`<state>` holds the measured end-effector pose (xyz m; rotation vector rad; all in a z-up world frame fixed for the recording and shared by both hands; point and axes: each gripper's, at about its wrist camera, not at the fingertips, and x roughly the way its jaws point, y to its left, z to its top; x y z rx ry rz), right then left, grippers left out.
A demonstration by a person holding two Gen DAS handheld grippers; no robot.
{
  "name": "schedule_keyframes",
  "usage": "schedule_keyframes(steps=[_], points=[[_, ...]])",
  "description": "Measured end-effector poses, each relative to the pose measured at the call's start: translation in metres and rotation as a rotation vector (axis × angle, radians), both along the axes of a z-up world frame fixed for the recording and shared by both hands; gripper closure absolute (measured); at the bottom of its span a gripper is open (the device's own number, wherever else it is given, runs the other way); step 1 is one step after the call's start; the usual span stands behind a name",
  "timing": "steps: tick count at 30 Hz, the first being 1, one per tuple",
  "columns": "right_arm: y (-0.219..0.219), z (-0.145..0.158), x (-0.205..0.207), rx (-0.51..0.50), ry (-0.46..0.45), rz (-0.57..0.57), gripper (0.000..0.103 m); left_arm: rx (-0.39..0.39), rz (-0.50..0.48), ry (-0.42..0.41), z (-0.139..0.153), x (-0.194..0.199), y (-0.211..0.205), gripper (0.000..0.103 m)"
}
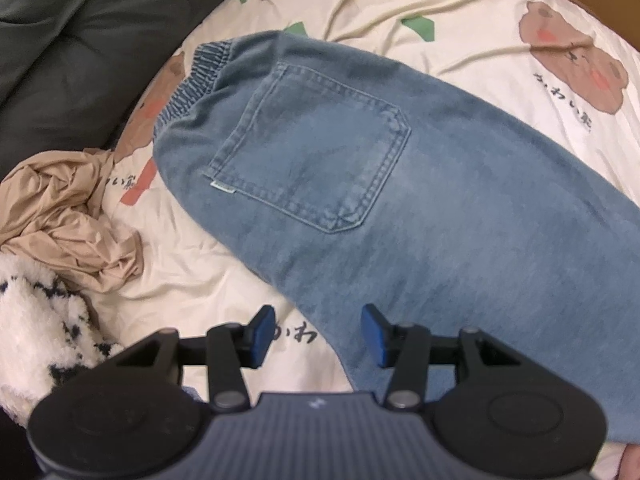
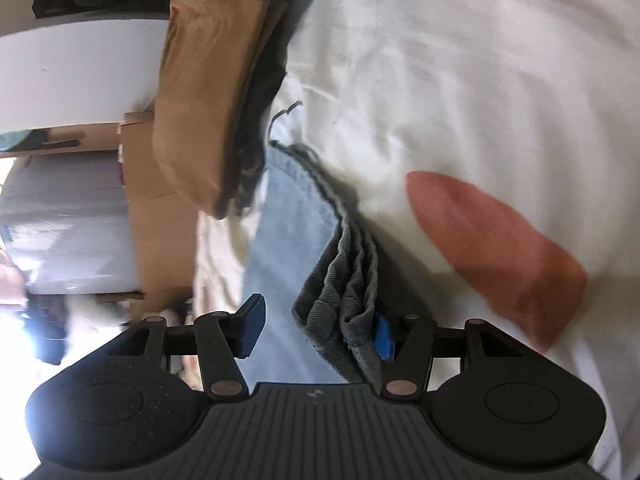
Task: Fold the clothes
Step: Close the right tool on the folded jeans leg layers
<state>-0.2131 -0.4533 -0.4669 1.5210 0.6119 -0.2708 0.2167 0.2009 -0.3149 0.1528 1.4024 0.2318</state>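
Note:
In the left wrist view a pair of light blue jeans (image 1: pixel 400 200) lies flat on the cream bear-print sheet (image 1: pixel 460 28). Its back pocket (image 1: pixel 312 148) faces up and its elastic waistband (image 1: pixel 192 84) is at the upper left. My left gripper (image 1: pixel 318 330) is open over the jeans' near edge, with nothing between its fingers. In the blurred right wrist view, my right gripper (image 2: pixel 318 332) is open, its jaws wide apart. The jeans' grey ribbed cuff (image 2: pixel 340 292) lies bunched between them against the right pad (image 2: pixel 384 338), with pale denim (image 2: pixel 280 240) beside it.
A crumpled tan garment (image 1: pixel 68 216) and a white fluffy cloth with dark marks (image 1: pixel 36 328) lie left of the jeans. Dark fabric (image 1: pixel 80 40) fills the upper left. The right wrist view shows a folded tan cloth (image 2: pixel 204 100), a cardboard box (image 2: pixel 160 216) and the sheet (image 2: pixel 460 80).

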Motion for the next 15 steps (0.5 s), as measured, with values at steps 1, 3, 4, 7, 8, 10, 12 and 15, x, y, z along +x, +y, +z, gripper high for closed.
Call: schedule_keyframes(steps=[1,3,4,7,8,10,12,15], points=[[-0.002,-0.002,0.002,0.011,-0.005,0.009,0.045,0.001,0.0,0.003,-0.001,-0.001,0.0,0.052],[-0.005,-0.005,0.005,0.033,-0.014,0.027,0.045,-0.001,0.003,0.009,-0.004,-0.002,0.0,0.052],[-0.007,-0.006,0.007,0.044,-0.018,0.036,0.045,-0.003,0.004,0.012,-0.005,-0.002,0.0,0.052],[-0.013,-0.01,0.018,0.054,-0.017,0.074,0.045,-0.002,-0.003,0.021,-0.008,-0.003,-0.001,0.052],[-0.015,-0.011,0.022,0.056,-0.017,0.088,0.045,-0.002,-0.007,0.022,-0.009,-0.004,-0.002,0.052],[-0.019,-0.011,0.03,0.055,-0.015,0.118,0.045,-0.002,-0.016,0.024,-0.009,-0.005,-0.004,0.05],[-0.022,-0.011,0.039,0.045,-0.003,0.149,0.045,-0.003,-0.015,0.024,-0.011,-0.005,-0.004,0.048],[-0.025,-0.01,0.05,0.033,0.012,0.188,0.045,-0.004,-0.011,0.026,-0.013,-0.005,-0.003,0.048]])
